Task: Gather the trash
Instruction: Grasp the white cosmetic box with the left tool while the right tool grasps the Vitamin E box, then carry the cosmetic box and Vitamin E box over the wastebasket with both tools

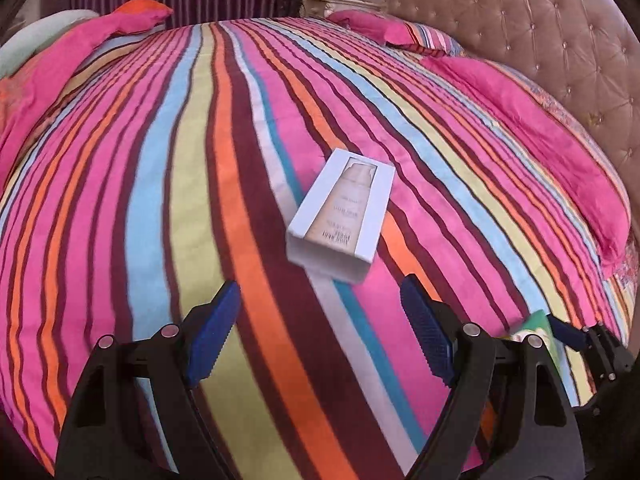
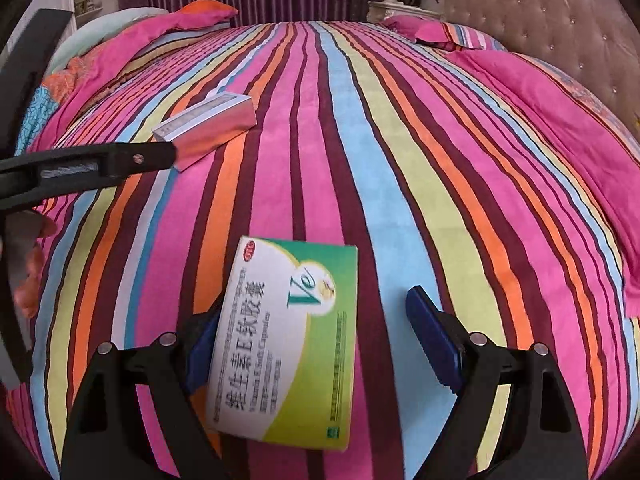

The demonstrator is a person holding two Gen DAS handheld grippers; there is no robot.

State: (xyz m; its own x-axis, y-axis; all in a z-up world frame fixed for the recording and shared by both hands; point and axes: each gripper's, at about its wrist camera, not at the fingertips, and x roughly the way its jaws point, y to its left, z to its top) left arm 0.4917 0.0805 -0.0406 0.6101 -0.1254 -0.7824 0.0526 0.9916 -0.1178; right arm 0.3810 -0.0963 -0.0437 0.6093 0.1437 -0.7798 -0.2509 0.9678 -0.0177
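A striped bed (image 1: 160,208) fills both views, with a tufted headboard (image 1: 540,48) at the right and pink pillows (image 1: 384,28) along the far edge. Two pieces of trash lie on the cover. A white box (image 1: 340,216) with a tube printed on it lies flat near the middle of the bed, just ahead of the left gripper (image 1: 320,332), whose jaws are spread and hold nothing; the box sits beyond the blue pads (image 1: 212,328), not between them. In the right wrist view that same box (image 2: 208,128) shows at upper left, with the left gripper's dark finger reaching in beside it. A green box (image 2: 288,344) of capsules lies flat on the cover between the jaws of the right gripper (image 2: 320,344); these stand spread, the left pad partly hidden behind the box's edge, the right pad (image 2: 434,344) clear of it
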